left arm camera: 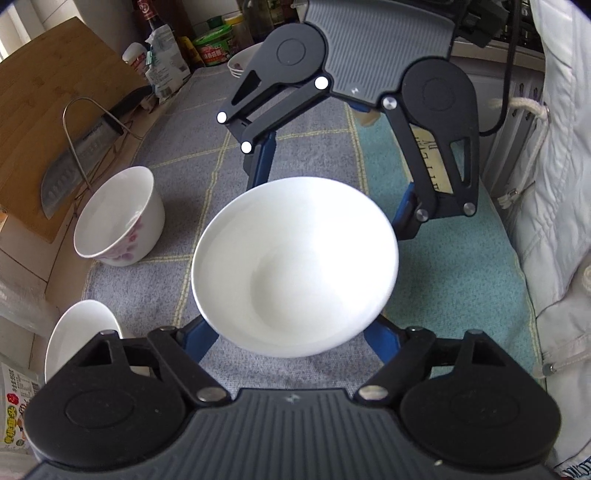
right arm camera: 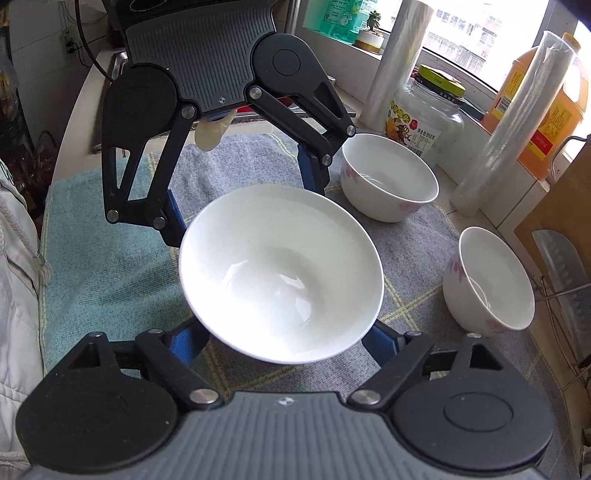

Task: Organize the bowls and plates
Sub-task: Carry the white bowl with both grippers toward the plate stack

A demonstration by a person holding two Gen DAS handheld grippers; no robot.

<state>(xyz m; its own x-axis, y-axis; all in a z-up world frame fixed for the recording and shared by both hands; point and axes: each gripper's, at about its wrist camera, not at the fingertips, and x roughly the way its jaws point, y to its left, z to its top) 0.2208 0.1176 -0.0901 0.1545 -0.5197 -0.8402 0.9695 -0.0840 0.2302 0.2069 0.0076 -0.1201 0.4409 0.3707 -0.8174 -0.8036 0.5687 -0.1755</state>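
While two grippers point(right arm camera: 284, 334) flank one plain bowl point(right arm camera: 280, 273), two flowered bowls point(right arm camera: 389, 177) stand beside.

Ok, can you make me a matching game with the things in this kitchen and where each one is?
Things:
1. plain white bowl
2. knife
3. orange jug
4. bowl with pink flowers

Places:
a. by the window
b. between the blue fingers
c. alone on the grey cloth
d. in the wire rack

Pairs: 1-b, 2-d, 3-a, 4-c.
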